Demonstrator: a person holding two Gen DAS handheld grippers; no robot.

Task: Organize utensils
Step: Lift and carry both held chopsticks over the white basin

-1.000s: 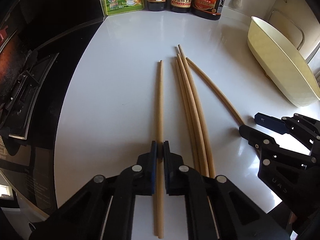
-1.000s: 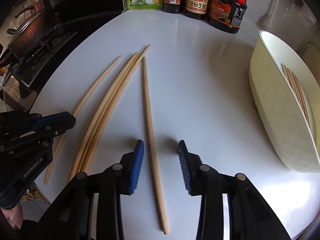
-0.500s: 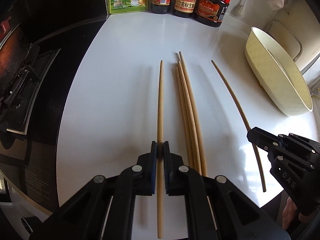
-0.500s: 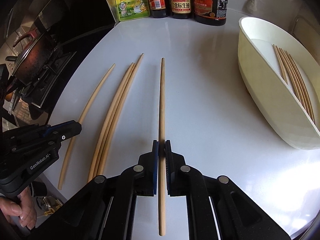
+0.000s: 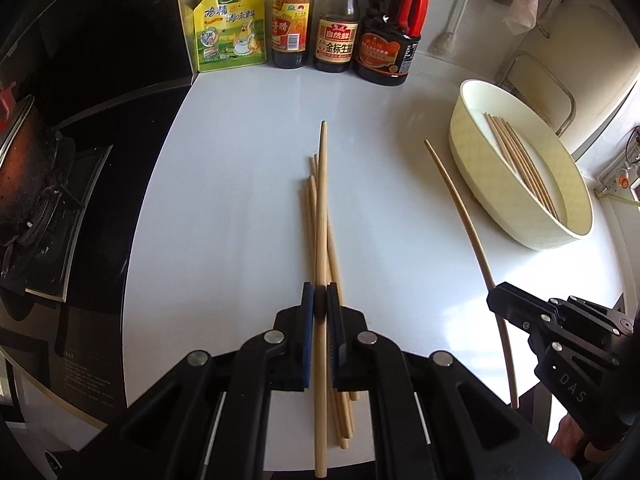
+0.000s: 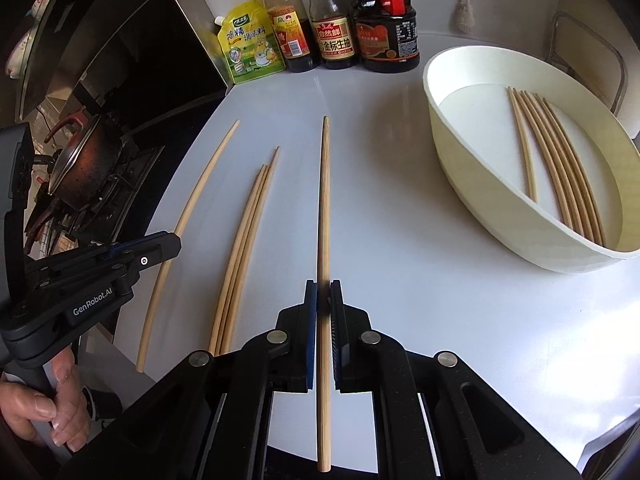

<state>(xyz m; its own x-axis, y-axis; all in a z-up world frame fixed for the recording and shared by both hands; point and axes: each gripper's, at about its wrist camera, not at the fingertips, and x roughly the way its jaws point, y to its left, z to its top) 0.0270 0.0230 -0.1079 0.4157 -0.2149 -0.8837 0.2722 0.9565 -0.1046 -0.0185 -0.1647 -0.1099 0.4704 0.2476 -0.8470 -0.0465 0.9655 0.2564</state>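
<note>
While each gripper pinches a single chopstick, the two cameras split the rest of the scene between them. In the left wrist view, the left gripper (image 5: 320, 306) is clamped tight on a chopstick (image 5: 321, 216) raised over three loose chopsticks (image 5: 334, 280) lying on the white counter (image 5: 224, 208), so the pile is partly covered; the right wrist view shows those three side by side in full. There the right gripper (image 6: 323, 300) is closed on its own chopstick (image 6: 324, 200), pointing toward the sauce bottles (image 6: 332, 36). The cream tub (image 6: 500, 208) at the right holds several more chopsticks, seen clearly only from the right wrist. That view also shows the person's left hand (image 6: 48, 412) on the handle, and a pan (image 6: 86, 160) on the stove.
</note>
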